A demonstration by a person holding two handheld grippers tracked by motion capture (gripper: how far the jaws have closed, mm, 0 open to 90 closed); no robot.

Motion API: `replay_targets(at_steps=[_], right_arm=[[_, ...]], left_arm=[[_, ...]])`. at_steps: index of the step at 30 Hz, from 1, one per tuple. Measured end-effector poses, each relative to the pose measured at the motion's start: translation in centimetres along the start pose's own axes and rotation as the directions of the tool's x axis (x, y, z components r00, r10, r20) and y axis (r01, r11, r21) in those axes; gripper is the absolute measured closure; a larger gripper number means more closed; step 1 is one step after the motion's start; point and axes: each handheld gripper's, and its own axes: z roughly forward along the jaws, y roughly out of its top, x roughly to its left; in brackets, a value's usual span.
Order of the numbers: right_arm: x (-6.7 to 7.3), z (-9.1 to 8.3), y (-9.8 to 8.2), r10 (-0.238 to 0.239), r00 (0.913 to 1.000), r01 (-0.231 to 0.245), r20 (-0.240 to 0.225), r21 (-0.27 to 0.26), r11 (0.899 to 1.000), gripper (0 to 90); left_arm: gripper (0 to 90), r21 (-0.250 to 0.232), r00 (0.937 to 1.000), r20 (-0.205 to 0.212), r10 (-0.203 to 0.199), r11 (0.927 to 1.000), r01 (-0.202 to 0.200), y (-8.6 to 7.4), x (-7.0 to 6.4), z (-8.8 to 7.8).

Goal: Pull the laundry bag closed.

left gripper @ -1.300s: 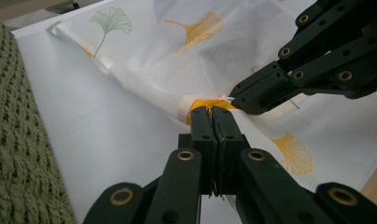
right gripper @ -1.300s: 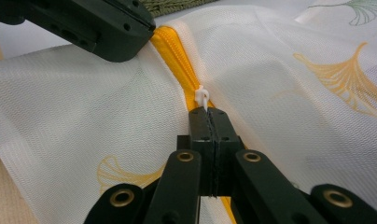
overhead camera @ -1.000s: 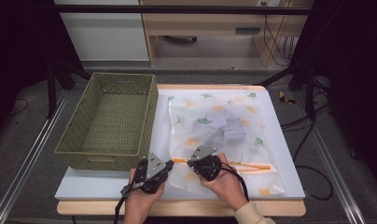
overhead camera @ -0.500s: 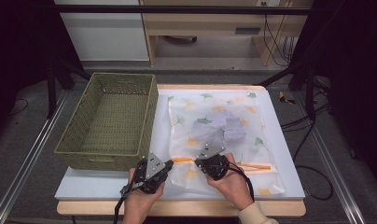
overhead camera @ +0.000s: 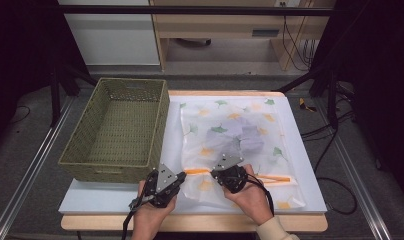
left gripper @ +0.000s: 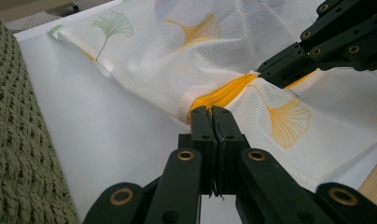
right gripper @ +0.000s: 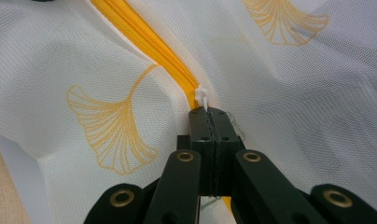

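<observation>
I see the mesh laundry bag (overhead camera: 235, 142) lying flat on the white table (overhead camera: 105, 197), just right of the green basket (overhead camera: 117, 130); my left gripper (left gripper: 212, 112) is clamped on the bag's edge at the yellow zipper (left gripper: 224, 93); my right gripper (right gripper: 209, 112) is pinched tight on the white zipper pull (right gripper: 202, 97).
</observation>
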Motion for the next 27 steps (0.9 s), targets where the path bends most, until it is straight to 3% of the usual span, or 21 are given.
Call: replay_targets(at_steps=[23,24,27], right_arm=[[0.27,-0.39,0.07,-0.016,0.9998,0.016,0.013,0.006,1.000,90.0],[0.20,-0.44,-0.03,-0.023,0.9992,0.022,0.034,0.022,1.000,90.0],[-0.08,-0.57,-0.23,-0.008,0.9996,0.007,0.027,0.018,1.000,90.0]], left_arm=[[88.7,-0.008,0.9999,-0.006,-0.010,0.9999,0.010,0.08,0.17,-0.20],[88.7,-0.008,0.9999,-0.007,-0.013,0.9999,0.013,0.11,0.28,-0.29],[88.7,-0.010,0.9998,-0.007,-0.018,0.9998,0.018,0.10,0.45,-0.39]])
